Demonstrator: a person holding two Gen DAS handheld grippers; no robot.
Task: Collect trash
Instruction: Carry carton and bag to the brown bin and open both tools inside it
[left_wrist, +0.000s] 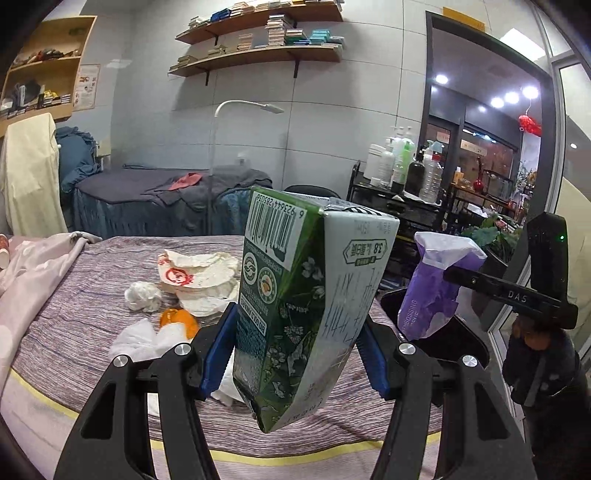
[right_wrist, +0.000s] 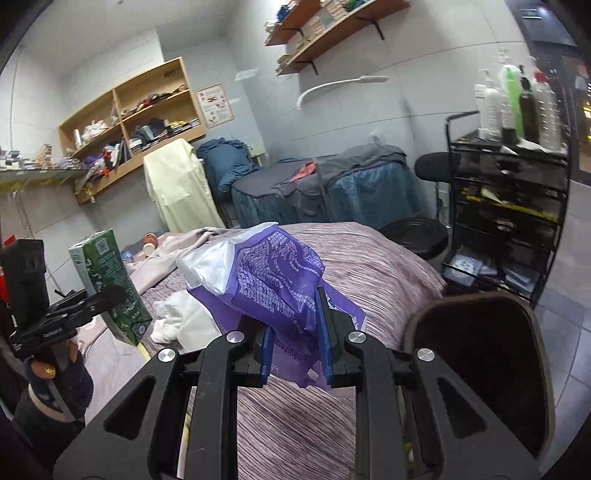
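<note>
The left gripper (left_wrist: 295, 354) clamps a green and white milk carton (left_wrist: 306, 295) between its blue pads, upside down and tilted, lifted clear above the bed (left_wrist: 92, 295). The right gripper (right_wrist: 297, 339) pinches a crumpled purple plastic wrapper (right_wrist: 273, 284), also held off the bed surface. In the left wrist view the wrapper hangs over the open mouth of a dark bin (left_wrist: 461, 339) that stands just past the bed's right edge; the carton is near that edge, but still over the striped cover.

More trash lies on the bed behind the carton: a stack of crumpled paper plates (left_wrist: 203, 280), a white tissue ball (left_wrist: 142, 295), an orange peel (left_wrist: 181, 319) and loose white paper (left_wrist: 147, 338). They sit well in from the yellow-trimmed front edge.

In the right wrist view the bin's dark rim (right_wrist: 480, 299) stands just right of the gripper, beside the bed. A black stool (right_wrist: 417, 229) and a black trolley (right_wrist: 509, 206) stand beyond it, with tiled floor open between.
</note>
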